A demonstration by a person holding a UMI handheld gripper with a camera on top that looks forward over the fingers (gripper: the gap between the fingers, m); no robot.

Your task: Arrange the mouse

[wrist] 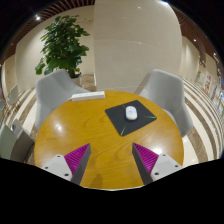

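Lying beyond open tongs (109, 160), white mouse (131, 112), dark mat (119, 122)

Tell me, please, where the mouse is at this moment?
The white mouse lies on the black mouse pad on the round table, beyond the open gripper.

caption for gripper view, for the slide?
Open gripper hovers over a round wooden table, short of the white mouse on its black mousepad.

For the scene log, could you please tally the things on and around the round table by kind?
Mouse: 1
Mouse pad: 1
Round wooden table: 1
Chairs: 2
Potted plant: 1
Total: 6
The gripper is open, holding nothing, short of the mouse.
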